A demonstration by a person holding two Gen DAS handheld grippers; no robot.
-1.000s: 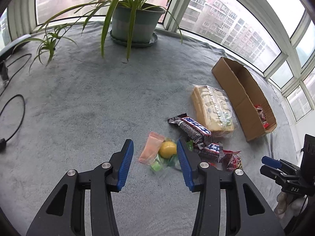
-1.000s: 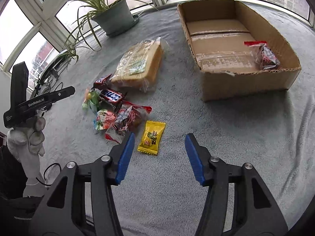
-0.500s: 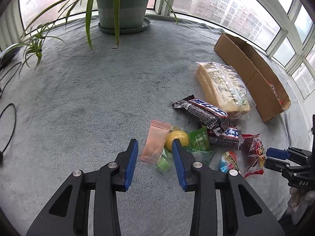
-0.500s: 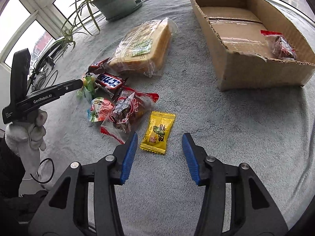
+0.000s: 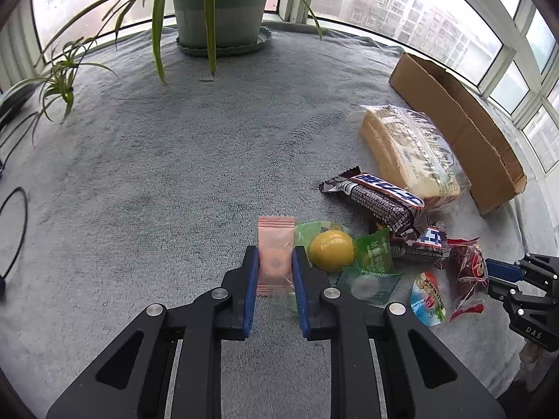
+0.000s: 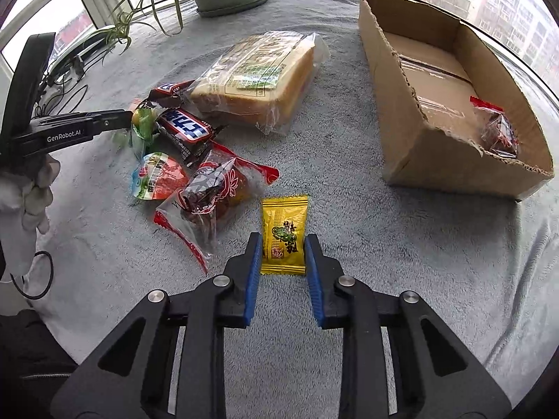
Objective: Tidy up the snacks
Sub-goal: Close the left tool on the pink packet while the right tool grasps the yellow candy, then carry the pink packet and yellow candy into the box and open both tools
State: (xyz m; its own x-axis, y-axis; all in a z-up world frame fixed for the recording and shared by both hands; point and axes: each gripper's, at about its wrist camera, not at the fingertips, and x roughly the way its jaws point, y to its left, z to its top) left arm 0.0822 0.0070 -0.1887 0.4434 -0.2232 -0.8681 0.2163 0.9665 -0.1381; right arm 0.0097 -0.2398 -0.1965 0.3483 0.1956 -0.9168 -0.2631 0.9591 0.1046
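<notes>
2 grippers: each one has its blue pads on either side of a small packet on the grey blanket [image 5: 146, 160].
Left gripper [image 5: 276, 262]: jaws clenched on the pink packet [image 5: 275, 244], both pads pressed against its sides.
Pink packet: at the left edge of the snack pile, touching a green wrapper with a round yellow candy [image 5: 331, 250] just to its right.
Right gripper [image 6: 283, 251]: jaws drawn in around the yellow packet [image 6: 283, 234]; pads at its edges, but I cannot tell whether they grip it.
Yellow packet: flat on the blanket, just right of the red bag [image 6: 213, 192] and apart from the rest of the pile.
Snack pile: 2 dark chocolate bars [image 5: 380, 199], a round lidded cup [image 6: 157, 176] and the green wrappers lie bunched together; the wrapped bread loaf [image 6: 258, 76] sits just behind them.
Cardboard box [image 6: 436, 139]: open, to the right of the pile, with 1 red-topped bag [image 6: 498, 129] inside at its near end.
Potted plant [image 5: 220, 7]: at the far edge by the window.
</notes>
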